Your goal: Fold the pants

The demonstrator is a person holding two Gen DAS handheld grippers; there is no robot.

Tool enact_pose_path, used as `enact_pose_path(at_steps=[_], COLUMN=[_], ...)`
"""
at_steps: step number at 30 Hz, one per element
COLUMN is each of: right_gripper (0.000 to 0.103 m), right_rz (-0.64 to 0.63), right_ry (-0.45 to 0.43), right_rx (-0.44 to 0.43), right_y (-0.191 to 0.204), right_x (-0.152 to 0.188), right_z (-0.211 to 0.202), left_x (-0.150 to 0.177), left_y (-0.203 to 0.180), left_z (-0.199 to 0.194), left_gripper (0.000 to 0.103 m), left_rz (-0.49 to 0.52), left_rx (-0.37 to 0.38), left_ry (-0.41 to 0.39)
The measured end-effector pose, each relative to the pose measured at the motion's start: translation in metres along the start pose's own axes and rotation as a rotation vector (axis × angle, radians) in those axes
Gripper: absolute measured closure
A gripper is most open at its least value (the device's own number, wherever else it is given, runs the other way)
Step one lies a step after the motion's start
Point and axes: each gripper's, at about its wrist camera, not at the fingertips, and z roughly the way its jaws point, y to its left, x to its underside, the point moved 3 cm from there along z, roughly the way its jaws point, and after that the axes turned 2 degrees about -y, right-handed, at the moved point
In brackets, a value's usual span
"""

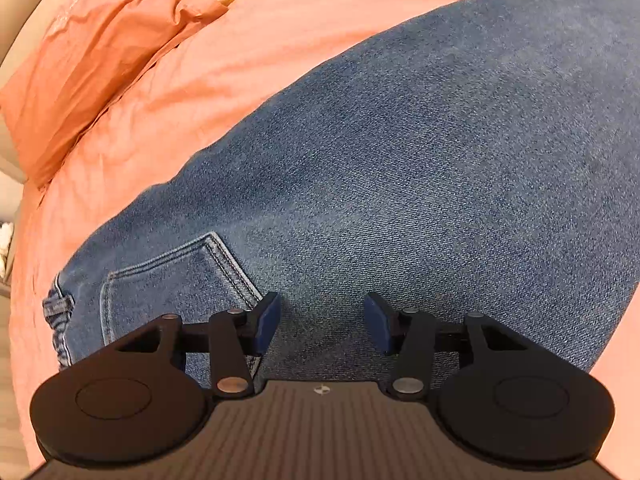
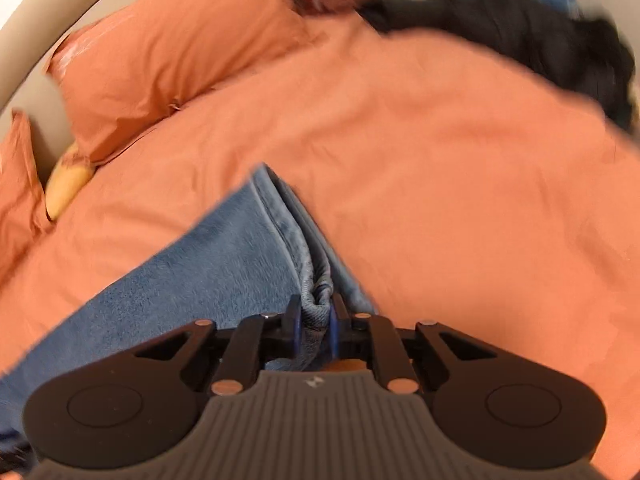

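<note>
- Orange bed cover (image 2: 460,168) fills both views; orange pillow (image 2: 168,64) upper left of the right wrist view, dark clothing pile (image 2: 540,40) upper right, blurred.
- Jeans (image 1: 400,168) lie flat on the bed, spanning centre to right of the left wrist view; back pocket (image 1: 172,292) lower left.
- Risk: denim hem (image 2: 316,308) is thick and only its edge is pinched, so it could slip out if pulled fast; the right view is motion-blurred, so likely moving.
- Risk: nothing pins the seat end, so the whole garment could drag instead of folding.
- Right gripper (image 2: 315,322): jaws nearly closed, clamping the bunched hem at bottom centre.
- Left gripper (image 1: 322,322): jaws wide apart, holding nothing, above the denim next to the pocket; contact with cloth unclear.
</note>
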Motion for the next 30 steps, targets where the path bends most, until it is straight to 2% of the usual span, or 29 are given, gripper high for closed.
enact_pose_path(at_steps=[5, 7, 11, 15, 22, 24, 26, 28, 30], right_gripper=[0.098, 0.098, 0.098, 0.098, 0.095, 0.085, 0.073, 0.073, 0.068], right_rz=[-0.067, -0.039, 0.009, 0.049, -0.025, -0.035, -0.008, 0.027, 0.083], right_ry=[-0.230, -0.177, -0.046, -0.018, 0.042, 0.064, 0.049, 0.037, 0.034], right_rx=[-0.124, -0.077, 0.019, 0.028, 0.090, 0.119, 0.124, 0.098, 0.071], right_y=[0.029, 0.016, -0.016, -0.033, -0.030, -0.030, -0.030, -0.035, -0.041], right_x=[-0.040, -0.036, 0.001, 0.018, 0.025, 0.026, 0.023, 0.021, 0.022], right_z=[-0.057, -0.045, 0.005, 0.027, 0.045, 0.051, 0.043, 0.030, 0.018], left_x=[0.004, 0.002, 0.005, 0.005, 0.005, 0.005, 0.008, 0.010, 0.013], left_y=[-0.002, -0.002, -0.001, 0.000, 0.006, 0.006, 0.005, 0.007, 0.009], left_z=[-0.002, -0.003, -0.003, -0.005, 0.000, -0.002, -0.007, -0.015, -0.025], left_gripper=[0.048, 0.048, 0.048, 0.048, 0.048, 0.048, 0.048, 0.048, 0.048], left_rz=[-0.013, -0.031, -0.053, -0.060, -0.088, -0.076, -0.075, -0.093, -0.122], left_rx=[-0.006, -0.006, -0.006, -0.003, 0.015, 0.006, 0.000, 0.003, 0.014], left_ry=[-0.006, -0.013, -0.017, -0.017, -0.021, -0.028, -0.045, -0.067, -0.093])
